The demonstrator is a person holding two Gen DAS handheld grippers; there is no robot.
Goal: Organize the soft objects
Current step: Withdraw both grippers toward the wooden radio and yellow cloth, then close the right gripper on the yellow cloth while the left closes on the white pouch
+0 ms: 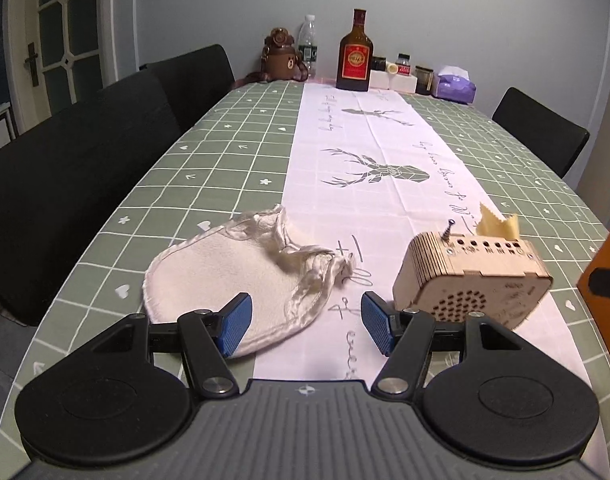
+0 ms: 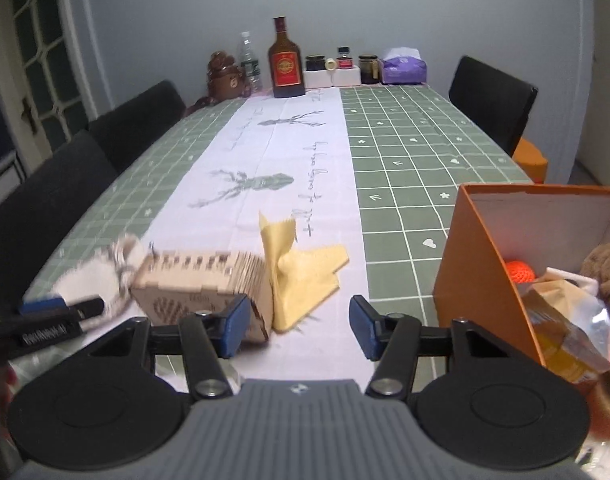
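In the left wrist view, the left gripper (image 1: 303, 322) hangs low over the table with its blue-padded jaws spread wide and nothing between them. The cream satin-edged cloth (image 1: 241, 276) lies crumpled on the tablecloth (image 1: 209, 160) just ahead of the gripper and to its left, its near edge passing under the left finger pad (image 1: 235, 326); whether the pad touches it cannot be told. Ahead and to the right of that gripper stands a laser-cut wooden box (image 1: 471, 276) with a perforated face, close beside the right finger, and a corner of the yellow cloth (image 1: 499, 224) peeps up behind it. In the right wrist view, the left gripper shows again as a blurred dark shape at the far left edge, by the cream cloth. The right gripper (image 2: 299, 328) is likewise released, jaws wide apart and empty. The wooden box (image 2: 209, 284) sits just ahead of its left finger, and the yellow cloth (image 2: 301, 272) lies crumpled directly ahead between the fingers' line, touching the box's side and resting on the white table runner (image 2: 265, 160). To the right of the right gripper stands an open orange cardboard box (image 2: 481, 276), holding an orange crocheted ball (image 2: 520, 271), a brown plush toy (image 2: 609, 276) and a crinkled snack packet (image 2: 565, 320).
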